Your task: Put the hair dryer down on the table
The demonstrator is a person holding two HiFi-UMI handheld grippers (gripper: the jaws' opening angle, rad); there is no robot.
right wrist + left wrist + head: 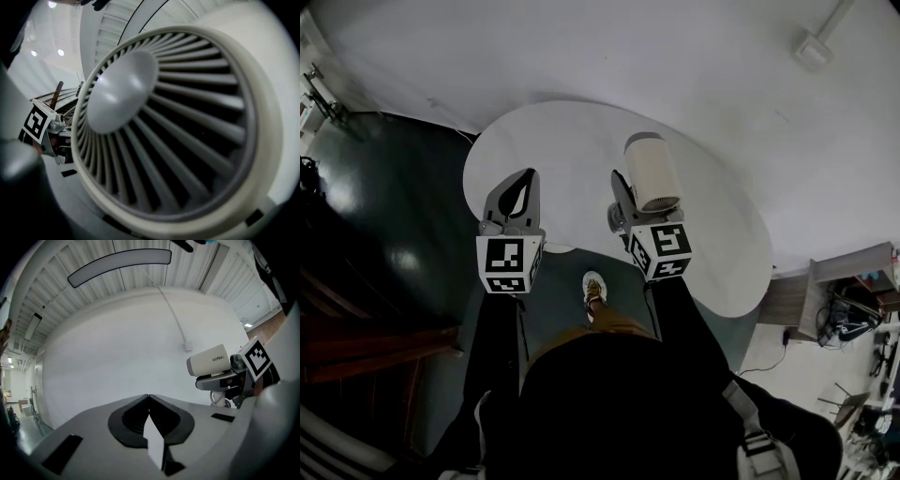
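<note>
A cream hair dryer [652,172] with a round barrel is held over the far part of the white round table [572,141]. My right gripper [626,199] is shut on it from the near side. From the left gripper view the dryer [208,361] is in the air, level, with the right gripper [226,381] under it. Its ribbed rear grille [164,126] fills the right gripper view and hides those jaws. My left gripper [526,180] hovers to the left of the dryer, apart from it. Its jaws [148,397] are shut with nothing between them.
The table's near edge lies just under both grippers. The person's foot [593,289] stands on dark floor below it. Dark wooden furniture [366,347] is at the left, a cluttered shelf [853,314] at the right. A white wall with a small box [813,47] lies beyond the table.
</note>
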